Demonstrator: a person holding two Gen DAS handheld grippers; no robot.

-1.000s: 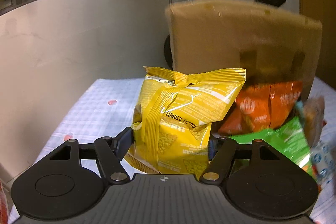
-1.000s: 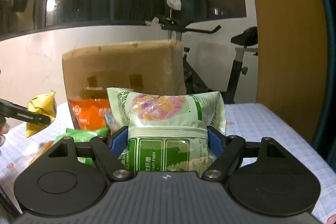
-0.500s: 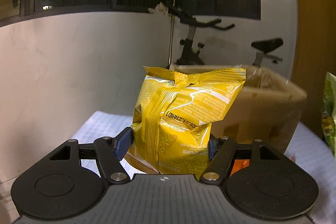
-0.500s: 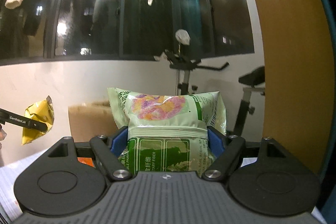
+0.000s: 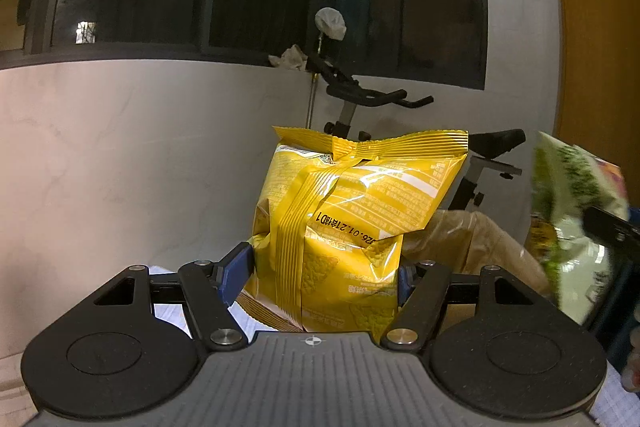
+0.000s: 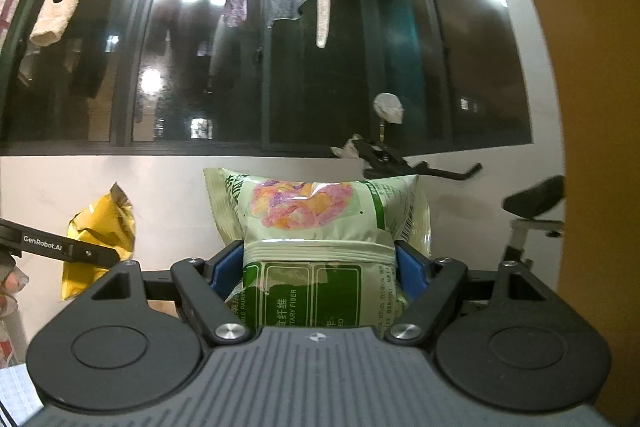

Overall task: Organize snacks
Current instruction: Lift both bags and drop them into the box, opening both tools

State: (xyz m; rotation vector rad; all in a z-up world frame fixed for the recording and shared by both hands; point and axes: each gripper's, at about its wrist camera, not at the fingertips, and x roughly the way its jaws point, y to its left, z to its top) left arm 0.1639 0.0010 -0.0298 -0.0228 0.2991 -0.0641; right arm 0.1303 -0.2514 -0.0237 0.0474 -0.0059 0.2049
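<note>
Left tongs (image 5: 326, 273) clamp the yellow bag (image 5: 348, 227), upright, long axis vertical. Right tongs (image 6: 320, 267) clamp the green bag (image 6: 316, 247), also upright. Both bags in the air. Cardboard box (image 5: 476, 243) sits beyond and below, behind the yellow bag: left hand looks nearer. Exercise bike (image 6: 420, 169) furthest.

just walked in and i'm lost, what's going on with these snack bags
A person is sorting snacks with a handheld gripper in each hand. The left gripper is clamped on a crinkly yellow foil chip bag, and the right gripper is clamped on a pale green plastic snack bag. Both bags are held up in the air in front of a brown cardboard box; neither has been put down yet.
</note>
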